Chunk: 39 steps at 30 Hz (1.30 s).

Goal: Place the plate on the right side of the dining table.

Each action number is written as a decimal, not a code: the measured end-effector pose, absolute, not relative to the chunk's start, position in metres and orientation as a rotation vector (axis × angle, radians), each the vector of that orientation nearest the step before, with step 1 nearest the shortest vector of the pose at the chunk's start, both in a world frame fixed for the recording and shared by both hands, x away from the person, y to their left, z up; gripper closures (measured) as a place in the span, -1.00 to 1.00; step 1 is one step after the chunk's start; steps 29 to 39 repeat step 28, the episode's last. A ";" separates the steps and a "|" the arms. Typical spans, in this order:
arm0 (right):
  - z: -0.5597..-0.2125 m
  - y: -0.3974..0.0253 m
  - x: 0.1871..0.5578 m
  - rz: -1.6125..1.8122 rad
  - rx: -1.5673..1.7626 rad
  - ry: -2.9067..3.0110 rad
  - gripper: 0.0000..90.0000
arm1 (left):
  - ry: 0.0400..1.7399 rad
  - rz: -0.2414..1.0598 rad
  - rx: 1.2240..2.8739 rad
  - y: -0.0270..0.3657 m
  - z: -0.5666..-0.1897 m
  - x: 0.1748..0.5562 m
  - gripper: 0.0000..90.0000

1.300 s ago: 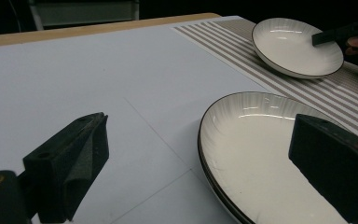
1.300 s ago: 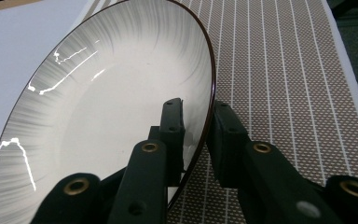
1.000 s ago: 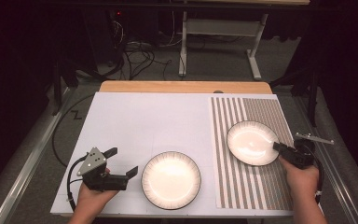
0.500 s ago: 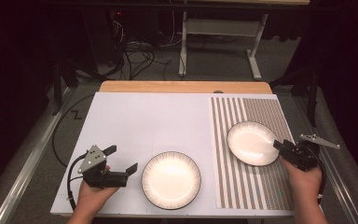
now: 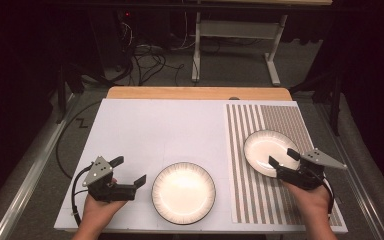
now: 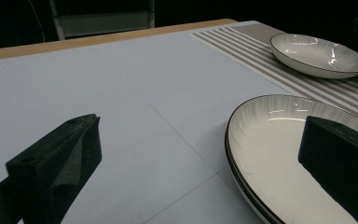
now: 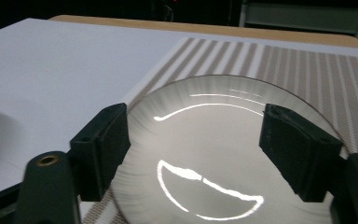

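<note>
Hovering with both claws spread beside two plates, nothing gripped.

At the near right, the right gripper (image 5: 282,159) holds its jaws wide apart over the near rim of the small plate (image 5: 267,152), which lies on the striped mat (image 5: 280,125); in the right gripper view the plate (image 7: 223,154) sits straight ahead between the two jaws, so that hand is by far the nearer to it. At the near left, the left gripper (image 5: 128,171) is also spread and empty, pointing right toward the large plate (image 5: 183,192) on the white board (image 5: 155,125), whose rim lies just beside its right-hand jaw in the left gripper view (image 6: 279,154). Judging by this, each claw faces its own plate, and a short push forward would bring a rim between the jaws.
</note>
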State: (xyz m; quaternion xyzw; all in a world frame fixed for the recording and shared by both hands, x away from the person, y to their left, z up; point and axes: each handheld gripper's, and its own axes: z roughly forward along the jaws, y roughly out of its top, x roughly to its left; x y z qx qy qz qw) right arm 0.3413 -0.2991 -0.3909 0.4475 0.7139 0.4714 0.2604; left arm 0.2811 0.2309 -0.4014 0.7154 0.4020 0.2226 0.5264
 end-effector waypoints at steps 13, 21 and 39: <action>-0.378 -0.237 0.306 1.401 0.954 2.036 -0.97 | 0.932 0.546 1.699 0.227 -0.401 0.273 -1.00; -0.380 -0.228 0.297 1.431 0.916 2.037 -0.98 | 0.919 0.562 1.670 0.227 -0.398 0.269 -1.00; -0.381 -0.229 0.298 1.438 0.918 2.036 -0.98 | 0.914 0.564 1.668 0.229 -0.397 0.267 -1.00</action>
